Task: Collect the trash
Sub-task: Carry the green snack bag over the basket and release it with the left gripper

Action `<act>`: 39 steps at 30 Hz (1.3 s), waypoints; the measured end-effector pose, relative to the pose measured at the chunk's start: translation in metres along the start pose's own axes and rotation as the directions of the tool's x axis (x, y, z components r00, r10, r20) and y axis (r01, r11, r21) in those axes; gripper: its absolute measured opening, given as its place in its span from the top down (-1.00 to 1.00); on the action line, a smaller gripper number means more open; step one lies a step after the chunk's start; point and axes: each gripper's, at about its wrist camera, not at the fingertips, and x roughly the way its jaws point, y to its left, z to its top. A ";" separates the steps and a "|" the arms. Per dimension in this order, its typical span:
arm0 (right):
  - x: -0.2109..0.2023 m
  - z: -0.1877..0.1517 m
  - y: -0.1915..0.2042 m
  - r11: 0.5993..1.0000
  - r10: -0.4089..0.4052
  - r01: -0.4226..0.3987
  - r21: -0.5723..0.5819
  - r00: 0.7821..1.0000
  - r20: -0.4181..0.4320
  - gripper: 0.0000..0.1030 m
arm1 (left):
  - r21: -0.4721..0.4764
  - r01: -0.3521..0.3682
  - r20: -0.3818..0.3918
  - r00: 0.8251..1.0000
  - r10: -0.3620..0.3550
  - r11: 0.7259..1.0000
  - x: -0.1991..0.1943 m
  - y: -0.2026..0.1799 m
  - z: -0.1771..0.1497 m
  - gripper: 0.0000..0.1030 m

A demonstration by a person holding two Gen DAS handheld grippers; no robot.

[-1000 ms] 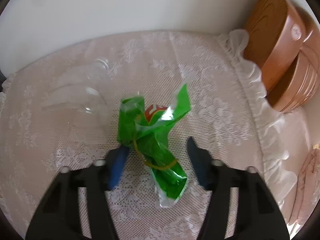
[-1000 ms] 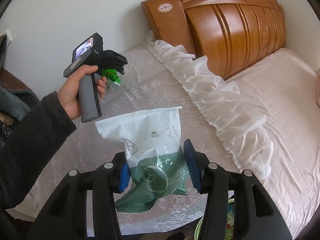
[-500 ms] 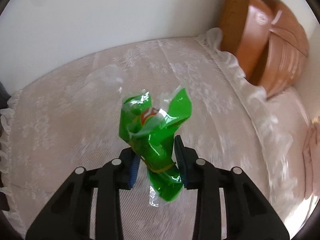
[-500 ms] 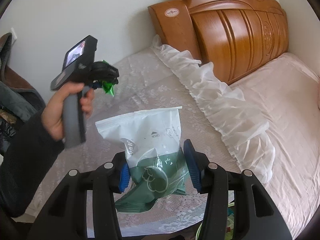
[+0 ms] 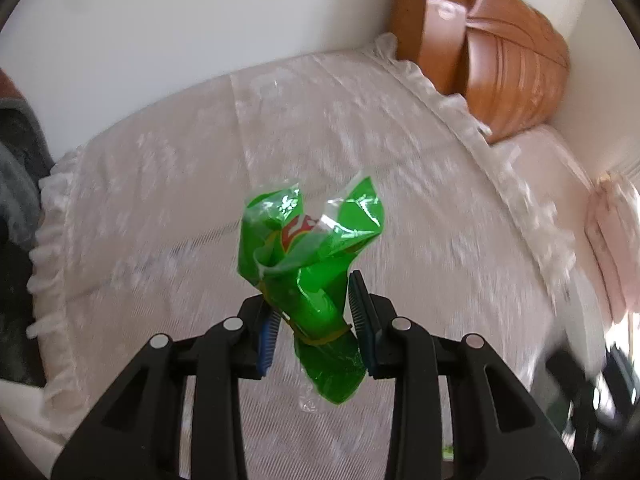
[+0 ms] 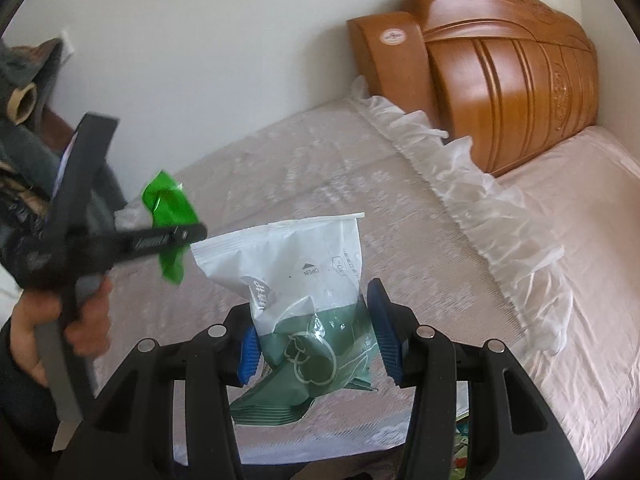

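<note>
Left claw (image 5: 314, 330) pinches a crumpled glossy green plastic wrapper (image 5: 308, 264) at frame centre, above the lace-covered bed (image 5: 160, 208). Right claw (image 6: 314, 344) clamps a crinkled white-and-green plastic pouch (image 6: 308, 292), lower centre, its blue ribbed pads (image 6: 382, 330) pressed against it.

Glossy green plastic wrapper (image 5: 310, 264), lace bedspread (image 5: 160, 208)

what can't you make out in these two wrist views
- Green wrapper, left wrist view: printed logo creased and motion-blurred, unreadable.
- White and green bag, right wrist view: small print too fine; lower part hidden by the right tool.
- Left tool, right wrist view: blurred by motion.
- Colourful clutter, right wrist view: cut off at the bottom edge, unidentifiable.
</note>
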 end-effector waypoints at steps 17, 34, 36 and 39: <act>-0.011 -0.039 0.017 0.999 0.047 -0.048 -0.013 0.998 -0.028 0.04 | 0.120 0.055 -0.036 0.998 -0.052 0.991 -0.038 -0.019 -0.074 0.37; -0.145 -0.139 -0.109 0.892 -0.343 0.320 0.318 0.939 0.019 0.04 | 0.544 0.338 -0.201 0.941 -0.272 0.768 -0.035 -0.214 -0.133 0.37; -0.159 -0.155 -0.125 0.866 -0.377 0.351 0.355 0.926 0.004 0.04 | 0.581 0.381 -0.253 0.925 -0.285 0.720 -0.028 -0.243 -0.152 0.37; -0.177 -0.178 -0.150 0.827 -0.417 0.390 0.406 0.909 -0.024 0.04 | 0.626 0.412 -0.313 0.910 -0.270 0.662 -0.012 -0.281 -0.181 0.37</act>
